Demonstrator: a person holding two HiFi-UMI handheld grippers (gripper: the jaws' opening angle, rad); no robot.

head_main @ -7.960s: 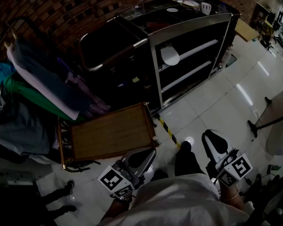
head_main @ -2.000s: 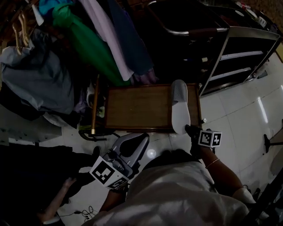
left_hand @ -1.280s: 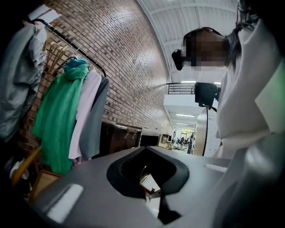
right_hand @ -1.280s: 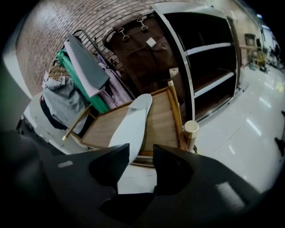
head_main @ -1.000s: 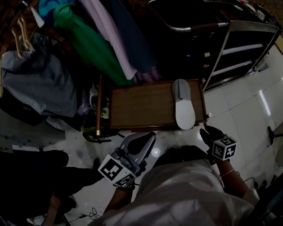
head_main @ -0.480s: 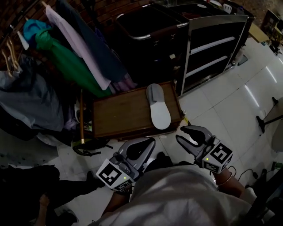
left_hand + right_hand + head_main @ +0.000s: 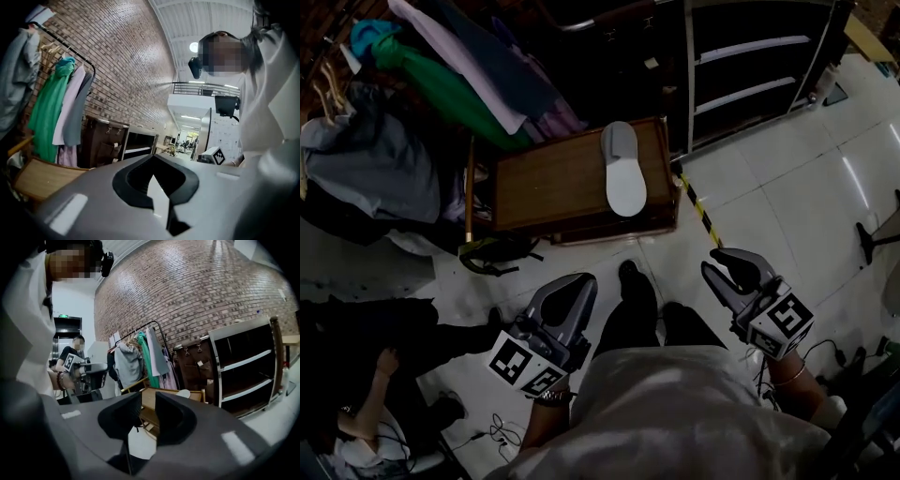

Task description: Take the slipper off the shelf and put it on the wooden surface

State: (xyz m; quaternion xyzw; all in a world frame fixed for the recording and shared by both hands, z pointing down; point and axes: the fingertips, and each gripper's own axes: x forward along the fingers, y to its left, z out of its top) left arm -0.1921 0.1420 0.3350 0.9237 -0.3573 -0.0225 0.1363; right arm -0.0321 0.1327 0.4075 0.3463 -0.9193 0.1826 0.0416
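Slipper (image 7: 622,169) is lying flat on the wooden counter (image 7: 548,183), along its right edge, nothing touching it. Right gripper (image 7: 724,262) sits well back from the near edge; its jaws have just been closing, narrow gap now, nothing in it. Left gripper (image 7: 584,280) jaws are pinched together, empty too.

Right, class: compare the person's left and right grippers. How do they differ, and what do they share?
The left gripper has jaws that meet at the tips; the right gripper has jaws that stand apart, having just been closing on nothing. In the head view the left gripper points up-right, the right gripper up-left. Both are empty and clear of the slipper lying on the wooden surface.
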